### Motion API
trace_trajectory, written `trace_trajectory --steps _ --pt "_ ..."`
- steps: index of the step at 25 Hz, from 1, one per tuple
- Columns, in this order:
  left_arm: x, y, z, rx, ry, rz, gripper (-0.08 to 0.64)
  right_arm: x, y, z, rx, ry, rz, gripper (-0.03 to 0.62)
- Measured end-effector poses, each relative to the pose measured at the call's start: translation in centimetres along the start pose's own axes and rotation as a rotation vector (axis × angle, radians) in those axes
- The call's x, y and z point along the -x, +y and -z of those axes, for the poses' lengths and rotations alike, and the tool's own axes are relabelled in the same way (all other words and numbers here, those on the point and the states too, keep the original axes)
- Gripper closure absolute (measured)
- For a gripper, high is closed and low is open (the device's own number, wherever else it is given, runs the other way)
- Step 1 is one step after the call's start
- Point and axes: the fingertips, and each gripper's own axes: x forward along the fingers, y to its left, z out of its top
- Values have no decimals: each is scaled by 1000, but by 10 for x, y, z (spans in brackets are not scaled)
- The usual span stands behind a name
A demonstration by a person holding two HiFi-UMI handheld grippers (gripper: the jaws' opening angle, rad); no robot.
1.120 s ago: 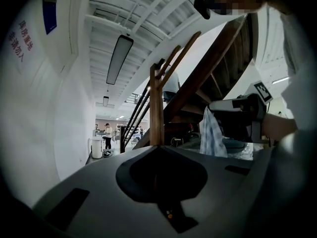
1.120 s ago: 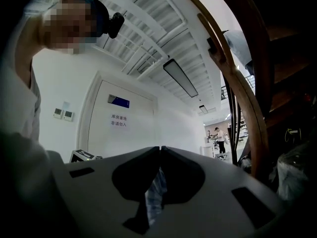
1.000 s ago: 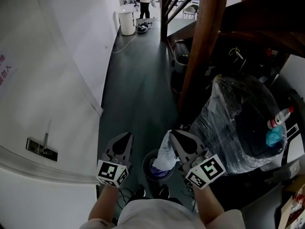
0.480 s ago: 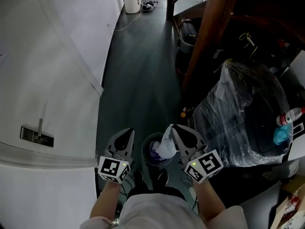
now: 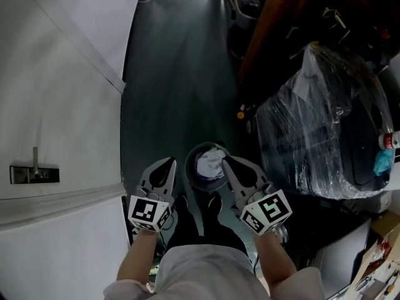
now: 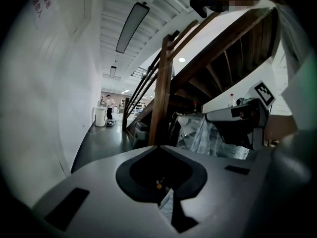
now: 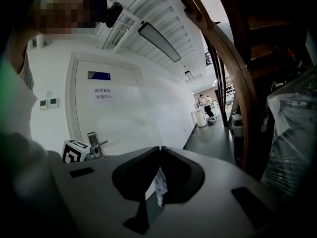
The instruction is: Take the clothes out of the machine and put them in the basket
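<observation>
At the far left a flat white door (image 5: pixel 56 105) with a small metal handle plate (image 5: pixel 34 174) meets the dark, matte floor (image 5: pixel 175 74). Your left hand-held gripper (image 5: pixel 169 161) hangs just left of the basket (image 5: pixel 190 175), its grey jaws brought together to a point. The head view shows nothing hanging from it. A pale sliver sits in the slot behind its tips in the left gripper view, and I cannot tell what that is.

The basket is a small, round, dark tub on the floor between your two grippers. A pale, crumpled cloth (image 5: pixel 210 162) lies bunched in its mouth, soft and folded on itself. Your right hand-held gripper (image 5: pixel 226 160) is at the basket's right rim, clenched on an edge of that cloth (image 7: pixel 158 185), which shows as a thin strip between the closed jaws.

I judge this to be the drop-off step. The next move calls for you to part the right jaws so the cloth falls fully inside, then lift clear.

To the right stands a bulky bundle (image 5: pixel 319 124) wrapped in glossy, wrinkled clear plastic. I cannot pick out the machine here.
</observation>
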Motion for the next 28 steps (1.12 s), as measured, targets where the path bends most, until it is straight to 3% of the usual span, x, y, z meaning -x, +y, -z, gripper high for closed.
trace_trajectory --steps 14,21,28 --pt "-13 26 125 59 197 65 539 -27 -36 139 -167 127 128 575" --pt "-26 23 187 63 260 119 538 -44 -54 207 -225 186 152 575" --pt "-39 24 254 123 329 120 539 -58 -69 276 -261 242 163 574"
